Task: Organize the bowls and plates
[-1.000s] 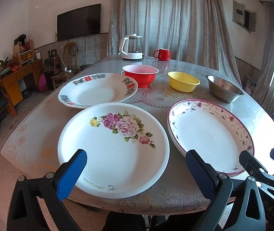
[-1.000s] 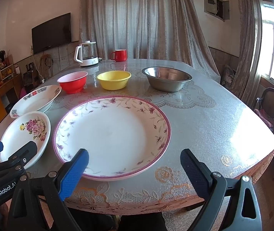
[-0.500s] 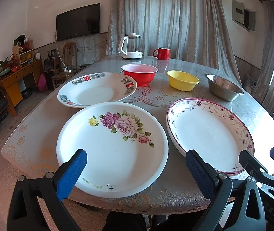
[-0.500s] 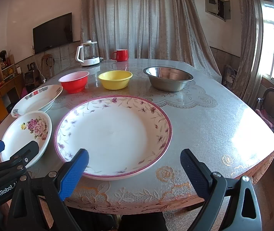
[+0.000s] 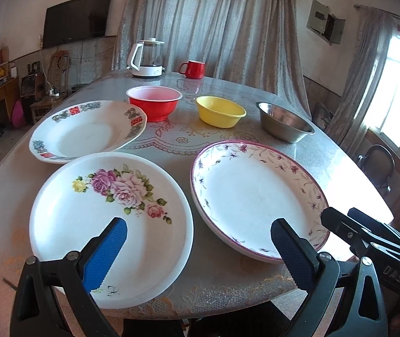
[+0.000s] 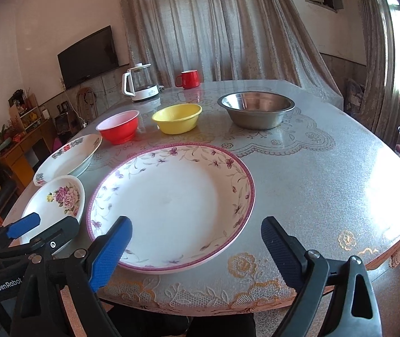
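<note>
Both your left tongs (image 5: 197,241) and right tongs (image 6: 195,237), just narrowing, are spread and empty; slide one pad under the purple-rimmed plate's (image 6: 171,202) near edge before pinching.

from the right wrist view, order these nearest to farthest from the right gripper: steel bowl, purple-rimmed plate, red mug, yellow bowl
From the right gripper:
1. purple-rimmed plate, just ahead of the fingers, at the near table edge.
2. yellow bowl, mid-table, slightly left.
3. steel bowl, mid-table on the right, a little beyond the yellow bowl.
4. red mug, far edge by the curtain.
</note>
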Demonstrator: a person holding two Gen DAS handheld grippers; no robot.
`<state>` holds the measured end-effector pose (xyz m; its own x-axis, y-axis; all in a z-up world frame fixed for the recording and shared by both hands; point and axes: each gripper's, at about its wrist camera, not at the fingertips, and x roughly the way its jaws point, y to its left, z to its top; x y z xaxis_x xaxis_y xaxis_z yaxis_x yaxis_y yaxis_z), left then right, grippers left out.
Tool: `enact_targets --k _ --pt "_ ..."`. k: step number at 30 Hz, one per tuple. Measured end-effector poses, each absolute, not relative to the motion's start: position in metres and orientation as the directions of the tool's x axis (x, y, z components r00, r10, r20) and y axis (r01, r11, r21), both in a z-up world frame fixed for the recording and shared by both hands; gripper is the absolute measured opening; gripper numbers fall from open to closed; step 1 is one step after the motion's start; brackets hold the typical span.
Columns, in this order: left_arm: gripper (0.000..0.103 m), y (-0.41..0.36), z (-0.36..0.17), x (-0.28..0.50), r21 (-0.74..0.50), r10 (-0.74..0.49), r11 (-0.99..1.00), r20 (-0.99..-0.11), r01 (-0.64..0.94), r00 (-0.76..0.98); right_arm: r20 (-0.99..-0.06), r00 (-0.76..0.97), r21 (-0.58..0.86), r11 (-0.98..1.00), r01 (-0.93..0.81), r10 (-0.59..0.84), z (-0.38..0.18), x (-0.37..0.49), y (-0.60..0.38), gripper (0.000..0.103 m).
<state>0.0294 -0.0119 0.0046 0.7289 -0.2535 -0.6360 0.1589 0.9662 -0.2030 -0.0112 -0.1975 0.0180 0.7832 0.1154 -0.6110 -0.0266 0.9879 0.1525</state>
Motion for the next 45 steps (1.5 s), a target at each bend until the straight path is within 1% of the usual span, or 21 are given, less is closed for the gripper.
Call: enact_targets --k 1,3,4,6,8,10,11,12,13,15,17,19,20,21,25,29,30,33,36,39,45 --pt "0.103 -0.014 0.007 0.033 -0.202 -0.267 0.963 -0.635 0.177 0.725 -0.616 0.775 0.181 0.983 -0.032 0.139 0.018 -0.009 -0.203 0.086" --pt "0.103 -0.019 0.014 0.038 -0.200 -0.300 0.954 -0.624 0.224 0.721 -0.632 0.760 0.208 0.978 -0.023 0.153 0.015 -0.004 -0.212 0.082" --pt "0.103 -0.022 0.017 0.043 -0.194 -0.312 0.950 -0.626 0.244 0.714 -0.639 0.757 0.201 0.980 -0.010 0.139 0.014 -0.003 -0.216 0.078" --pt "0.102 -0.025 0.023 0.054 -0.179 -0.321 0.946 -0.636 0.270 0.702 -0.647 0.753 0.191 0.982 0.013 0.116 0.013 0.000 -0.224 0.071" --pt "0.094 -0.029 0.028 0.066 -0.171 -0.333 0.940 -0.649 0.296 0.684 -0.654 0.746 0.215 0.976 0.025 0.125 0.012 0.004 -0.233 0.063" --pt "0.072 -0.030 0.029 0.083 -0.174 -0.343 0.934 -0.681 0.311 0.648 -0.670 0.729 0.241 0.970 0.036 0.139 0.008 0.008 -0.242 0.045" --pt "0.068 -0.032 0.029 0.091 -0.163 -0.337 0.934 -0.697 0.317 0.633 -0.676 0.721 0.256 0.966 0.041 0.148 0.005 0.010 -0.245 0.042" --pt "0.063 -0.034 0.030 0.097 -0.143 -0.328 0.934 -0.707 0.328 0.627 -0.682 0.714 0.267 0.963 0.043 0.158 0.003 0.012 -0.249 0.036" --pt "0.058 -0.036 0.030 0.103 -0.127 -0.324 0.932 -0.713 0.341 0.622 -0.688 0.708 0.268 0.963 0.044 0.159 0.000 0.015 -0.251 0.033" --pt "0.056 -0.041 0.028 0.116 -0.111 -0.329 0.921 -0.732 0.373 0.596 -0.697 0.698 0.265 0.963 0.040 0.163 -0.002 0.018 -0.253 0.031" --pt "0.048 -0.047 0.025 0.128 -0.096 -0.319 0.918 -0.756 0.385 0.572 -0.705 0.688 0.266 0.963 0.031 0.172 -0.004 0.022 -0.253 0.031" --pt "0.037 -0.051 0.020 0.140 -0.078 -0.308 0.911 -0.781 0.405 0.543 -0.709 0.680 0.274 0.961 0.023 0.186 -0.007 0.024 -0.252 0.031" --pt "0.034 -0.054 0.017 0.145 -0.072 -0.305 0.906 -0.793 0.416 0.527 -0.712 0.675 0.280 0.960 0.020 0.194 -0.008 0.025 -0.253 0.031" --pt "0.028 -0.057 0.015 0.149 -0.064 -0.304 0.899 -0.804 0.433 0.511 -0.714 0.670 0.287 0.958 0.017 0.202 -0.010 0.026 -0.253 0.031" --pt "0.026 -0.064 0.010 0.157 -0.035 -0.303 0.875 -0.817 0.483 0.490 -0.718 0.654 0.309 0.951 -0.008 0.239 -0.017 0.032 -0.253 0.031" --pt "0.026 -0.063 0.005 0.169 -0.044 -0.311 0.867 -0.825 0.496 0.471 -0.714 0.650 0.301 0.952 -0.049 0.259 -0.018 0.035 -0.248 0.031" --pt "0.023 -0.061 0.004 0.172 -0.048 -0.314 0.866 -0.828 0.498 0.466 -0.713 0.649 0.300 0.952 -0.059 0.265 -0.018 0.035 -0.246 0.031" --pt "0.018 -0.059 0.003 0.177 -0.052 -0.320 0.855 -0.836 0.516 0.446 -0.713 0.651 0.278 0.957 -0.077 0.260 -0.018 0.035 -0.244 0.032" --pt "0.016 -0.064 0.002 0.176 -0.011 -0.303 0.836 -0.843 0.548 0.445 -0.715 0.650 0.263 0.961 -0.088 0.256 -0.017 0.036 -0.242 0.033" --pt "0.013 -0.066 -0.002 0.176 -0.018 -0.314 0.815 -0.854 0.579 0.416 -0.726 0.648 0.228 0.970 -0.089 0.230 -0.016 0.037 -0.238 0.034" --pt "0.011 -0.079 -0.016 0.167 -0.002 -0.313 0.764 -0.876 0.646 0.367 -0.733 0.648 0.204 0.976 -0.081 0.207 -0.016 0.037 -0.234 0.034"
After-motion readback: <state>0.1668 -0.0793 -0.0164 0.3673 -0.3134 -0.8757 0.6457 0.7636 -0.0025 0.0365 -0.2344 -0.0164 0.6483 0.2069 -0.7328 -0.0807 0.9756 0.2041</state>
